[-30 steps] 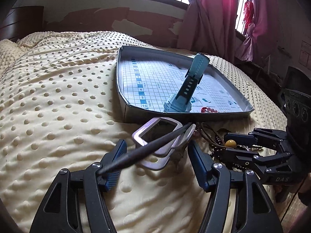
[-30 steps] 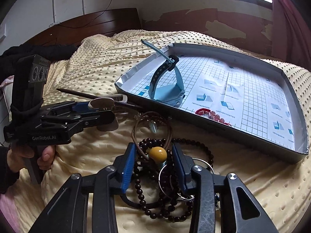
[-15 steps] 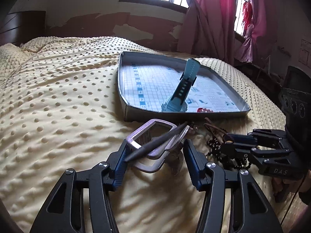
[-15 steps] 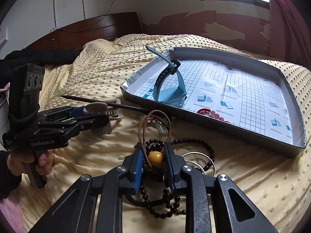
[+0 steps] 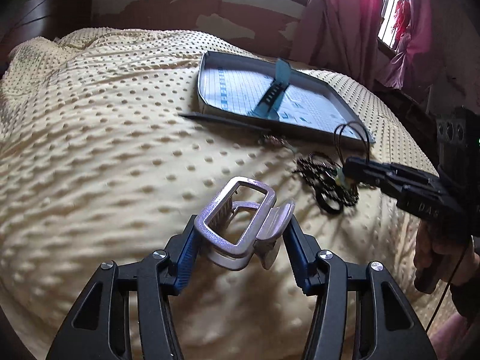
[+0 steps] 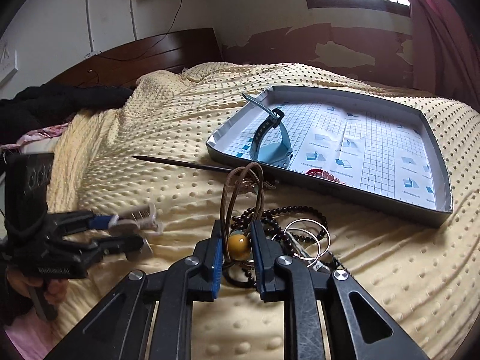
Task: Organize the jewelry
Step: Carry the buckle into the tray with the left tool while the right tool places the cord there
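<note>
Above the bed [image 5: 90,150], a silver hair clip [image 5: 240,225] is pinched by the left gripper [image 5: 240,258]. An amber bead [image 6: 238,243] is clamped between the right gripper's [image 6: 237,258] jaws

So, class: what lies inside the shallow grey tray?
Inside the shallow grey tray: a light-blue wristwatch standing on gridded paper, and red beads by the near wall, which hides part of them.

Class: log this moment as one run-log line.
left gripper: holds hair claw | right gripper: grips amber bead | tray: watch
</note>
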`<move>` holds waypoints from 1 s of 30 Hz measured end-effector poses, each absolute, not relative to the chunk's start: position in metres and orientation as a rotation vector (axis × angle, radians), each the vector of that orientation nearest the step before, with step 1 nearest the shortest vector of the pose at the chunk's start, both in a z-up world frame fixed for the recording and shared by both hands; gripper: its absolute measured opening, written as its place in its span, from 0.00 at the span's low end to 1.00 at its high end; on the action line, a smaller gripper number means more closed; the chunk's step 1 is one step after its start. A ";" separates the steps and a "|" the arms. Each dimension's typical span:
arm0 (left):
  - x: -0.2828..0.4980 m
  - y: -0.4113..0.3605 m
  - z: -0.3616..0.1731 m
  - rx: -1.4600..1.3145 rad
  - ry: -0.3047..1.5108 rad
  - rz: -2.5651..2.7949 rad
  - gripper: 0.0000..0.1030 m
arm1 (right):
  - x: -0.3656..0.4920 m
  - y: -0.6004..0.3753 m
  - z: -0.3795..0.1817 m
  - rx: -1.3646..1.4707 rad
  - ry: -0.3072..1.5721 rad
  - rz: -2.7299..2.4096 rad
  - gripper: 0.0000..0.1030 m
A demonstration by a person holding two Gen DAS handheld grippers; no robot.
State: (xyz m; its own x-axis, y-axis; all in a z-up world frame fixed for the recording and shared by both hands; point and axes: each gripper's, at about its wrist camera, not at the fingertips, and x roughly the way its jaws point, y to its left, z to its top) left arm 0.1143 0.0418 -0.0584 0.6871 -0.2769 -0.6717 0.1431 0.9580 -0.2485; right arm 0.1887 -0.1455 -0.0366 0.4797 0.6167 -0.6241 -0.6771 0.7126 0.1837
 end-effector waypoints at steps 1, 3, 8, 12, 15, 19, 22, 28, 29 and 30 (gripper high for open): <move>0.110 0.039 -0.059 -0.191 0.788 -0.236 0.47 | 0.186 -0.148 -0.034 -0.077 0.723 0.794 0.16; 0.102 0.033 -0.060 -0.215 0.792 -0.239 0.47 | 0.182 -0.152 -0.029 -0.067 0.718 0.792 0.16; 0.095 0.015 -0.046 -0.209 0.745 -0.234 0.47 | 0.183 -0.167 -0.015 -0.024 0.683 0.764 0.16; 0.110 0.000 -0.024 -0.222 0.699 -0.236 0.47 | 0.200 -0.185 -0.002 0.016 0.633 0.711 0.16; 0.134 -0.013 -0.008 -0.231 0.665 -0.260 0.47 | 0.221 -0.199 0.009 0.036 0.593 0.652 0.16; 0.184 -0.033 0.005 -0.243 0.645 -0.297 0.47 | 0.261 -0.218 0.010 0.075 0.595 0.569 0.16; 0.227 -0.041 0.001 -0.286 0.648 -0.302 0.47 | 0.288 -0.233 0.002 0.087 0.624 0.504 0.16; 0.291 -0.058 -0.019 -0.282 0.712 -0.296 0.47 | 0.317 -0.256 -0.023 0.136 0.658 0.477 0.16; 0.299 -0.060 -0.024 -0.286 0.732 -0.293 0.47 | 0.320 -0.257 -0.026 0.139 0.671 0.480 0.16; 0.305 -0.061 -0.029 -0.281 0.746 -0.282 0.47 | 0.323 -0.257 -0.031 0.134 0.687 0.476 0.16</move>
State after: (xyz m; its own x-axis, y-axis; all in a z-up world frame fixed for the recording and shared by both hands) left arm 0.3047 -0.0612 -0.0295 0.7003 -0.3480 -0.6233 0.1507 0.9255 -0.3474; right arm 0.3226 -0.2574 -0.0307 0.6715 0.4644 -0.5775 -0.3775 0.8849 0.2727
